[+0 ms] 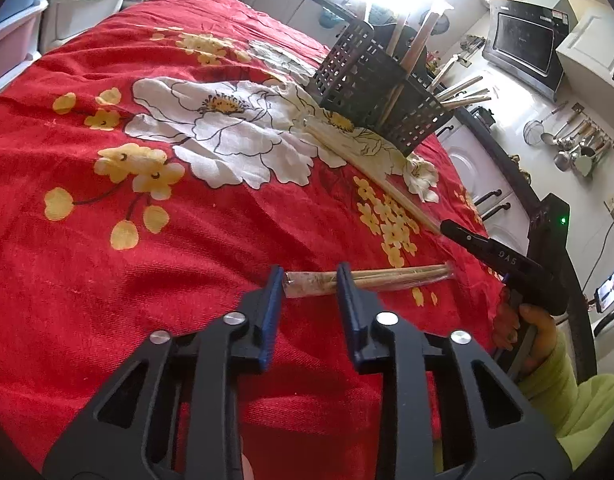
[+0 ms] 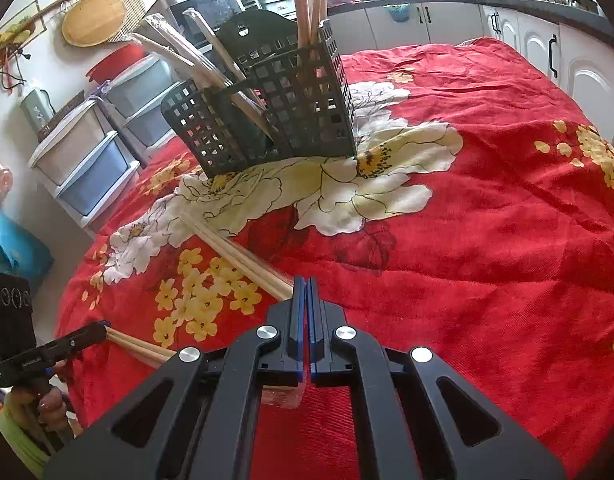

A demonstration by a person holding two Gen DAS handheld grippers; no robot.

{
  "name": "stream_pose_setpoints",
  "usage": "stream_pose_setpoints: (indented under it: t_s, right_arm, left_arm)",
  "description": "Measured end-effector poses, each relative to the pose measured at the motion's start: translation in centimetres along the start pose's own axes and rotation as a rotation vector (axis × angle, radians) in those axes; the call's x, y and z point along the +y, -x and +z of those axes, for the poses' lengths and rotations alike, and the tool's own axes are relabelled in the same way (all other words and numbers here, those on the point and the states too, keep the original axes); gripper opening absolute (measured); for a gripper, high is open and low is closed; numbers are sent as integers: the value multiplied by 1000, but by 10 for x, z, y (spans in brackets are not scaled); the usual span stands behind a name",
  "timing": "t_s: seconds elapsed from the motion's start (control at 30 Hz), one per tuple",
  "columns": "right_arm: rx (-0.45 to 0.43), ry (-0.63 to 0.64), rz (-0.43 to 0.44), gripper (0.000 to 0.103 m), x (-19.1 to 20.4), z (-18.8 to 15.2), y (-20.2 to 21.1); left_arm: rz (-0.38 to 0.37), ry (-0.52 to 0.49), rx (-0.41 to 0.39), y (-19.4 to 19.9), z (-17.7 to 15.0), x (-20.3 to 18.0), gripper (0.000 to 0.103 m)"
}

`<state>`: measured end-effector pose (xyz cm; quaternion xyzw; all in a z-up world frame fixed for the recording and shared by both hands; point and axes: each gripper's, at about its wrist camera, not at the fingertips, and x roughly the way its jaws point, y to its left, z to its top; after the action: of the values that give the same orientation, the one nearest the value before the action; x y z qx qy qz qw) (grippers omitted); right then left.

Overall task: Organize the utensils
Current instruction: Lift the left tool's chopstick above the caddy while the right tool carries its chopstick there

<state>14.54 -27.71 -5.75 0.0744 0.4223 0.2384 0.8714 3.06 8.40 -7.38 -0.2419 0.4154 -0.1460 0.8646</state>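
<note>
A black lattice caddy stands on the flowered cloth with several wooden chopsticks upright and slanting in it. A wrapped chopstick pack lies crosswise in front of my left gripper. Its wrapped end shows in the gap between the parted jaws, and the rest runs behind the right finger. A second wrapped pack lies slanting from the caddy towards my right gripper. That gripper is shut, and the pack passes under its left finger. Whether it pinches the wrapper I cannot tell.
A red cloth with white and yellow flowers covers the whole table. Plastic drawer units stand beyond the left edge, with white cabinets along the far side. A hand in a yellow-green sleeve holds the right gripper.
</note>
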Motion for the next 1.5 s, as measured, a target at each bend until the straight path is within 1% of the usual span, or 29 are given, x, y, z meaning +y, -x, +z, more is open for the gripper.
stream_pose_setpoints:
  t_s: [0.13, 0.27, 0.4, 0.6, 0.83, 0.97, 1.2, 1.5]
  right_arm:
    - [-3, 2, 0, 2, 1, 0, 1]
    - [-10, -1, 3, 2, 3, 1, 3]
    - [-38, 3, 11, 1, 5, 5, 11]
    - [-117, 52, 24, 1, 17, 22, 34]
    - [-205, 116, 49, 1, 34, 46, 60]
    - [-247, 158, 51, 1, 45, 57, 71]
    - [-309, 206, 56, 1, 59, 72, 83]
    - [-380, 252, 42, 1, 70, 88, 104]
  left_arm:
    - [-18, 9, -5, 0, 2, -1, 13]
    - [-31, -3, -15, 2, 3, -6, 9]
    - [-44, -30, -51, 8, 13, -18, 6]
    - [-64, -119, -139, 24, 42, -48, 2]
    - [-87, -234, -240, 43, 74, -88, 1]
    - [-99, -272, -282, 49, 88, -104, 0]
    - [-114, -323, -334, 54, 107, -123, 0]
    - [-135, -355, -379, 60, 126, -141, 0]
